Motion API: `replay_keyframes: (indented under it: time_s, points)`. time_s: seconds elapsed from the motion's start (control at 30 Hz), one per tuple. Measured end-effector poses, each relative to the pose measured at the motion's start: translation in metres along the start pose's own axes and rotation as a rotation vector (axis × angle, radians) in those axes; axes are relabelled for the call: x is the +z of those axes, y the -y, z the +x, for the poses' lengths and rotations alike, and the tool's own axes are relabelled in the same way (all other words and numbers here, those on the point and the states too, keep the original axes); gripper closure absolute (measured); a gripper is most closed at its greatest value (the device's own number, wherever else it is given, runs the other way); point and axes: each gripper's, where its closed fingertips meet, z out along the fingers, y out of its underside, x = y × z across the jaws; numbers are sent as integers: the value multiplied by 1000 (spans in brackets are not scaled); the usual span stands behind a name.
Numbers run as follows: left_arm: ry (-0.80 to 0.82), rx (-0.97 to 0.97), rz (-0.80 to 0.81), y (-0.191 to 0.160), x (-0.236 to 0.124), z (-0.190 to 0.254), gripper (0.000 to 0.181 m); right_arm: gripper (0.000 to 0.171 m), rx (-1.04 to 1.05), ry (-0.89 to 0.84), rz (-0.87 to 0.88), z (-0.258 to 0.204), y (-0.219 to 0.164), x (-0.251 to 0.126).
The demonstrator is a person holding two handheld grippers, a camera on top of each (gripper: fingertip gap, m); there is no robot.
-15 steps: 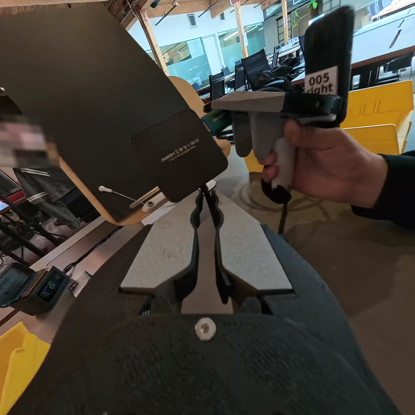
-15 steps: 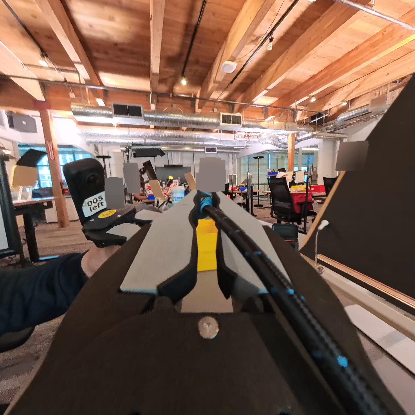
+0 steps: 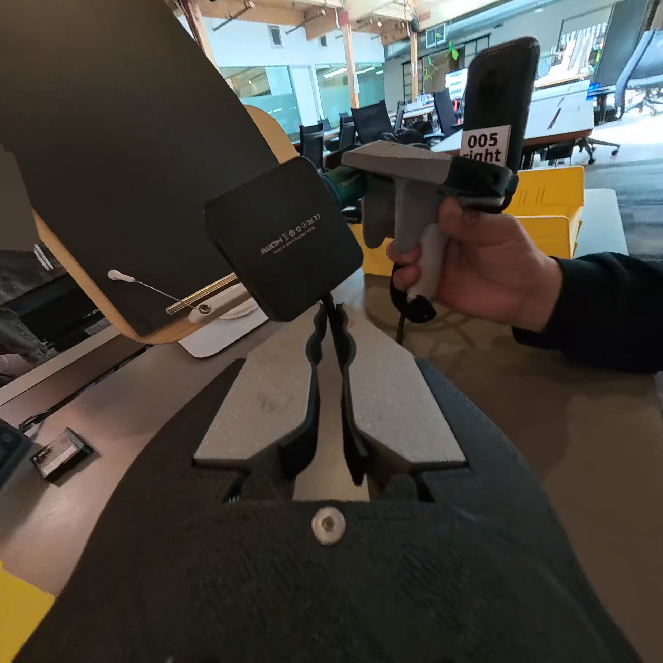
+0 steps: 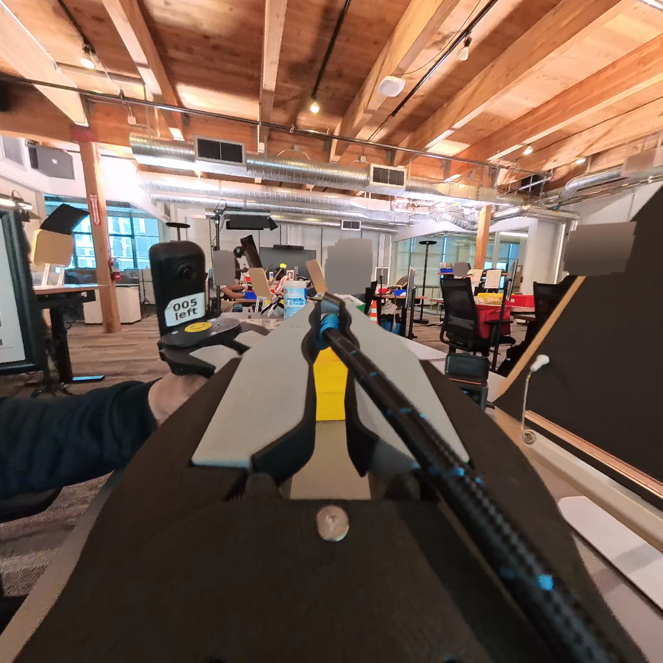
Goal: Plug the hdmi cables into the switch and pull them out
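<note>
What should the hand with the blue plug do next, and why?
Probably push the plug a little further toward the black switch. The right gripper is shut on the cable just behind the plug, whose tip sits at the switch's edge. The left gripper pinches the switch's own lead, holding it up. Whether the plug is already in a port is hidden.

A black, wood-edged curved panel (image 3: pixel 118 150) leaned over the brown tabletop (image 3: pixel 538 412), where a small dark battery pack (image 3: pixel 61 457) lay. Yellow plastic bins (image 3: pixel 538 215) stood behind; black office chairs (image 4: pixel 466 315) filled the wood-beamed office.
</note>
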Motion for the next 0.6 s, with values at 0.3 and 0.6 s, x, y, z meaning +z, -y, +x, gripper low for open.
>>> replay_keyframes:
  time_s: [0.3,0.6]
  points:
    - [-36,50,-88,-4,-3,-3,179,163,-14,9,-37,-2,-5,1]
    - [-40,49,-114,-11,-1,-2,179,164,-9,-9,-74,2,-11,1]
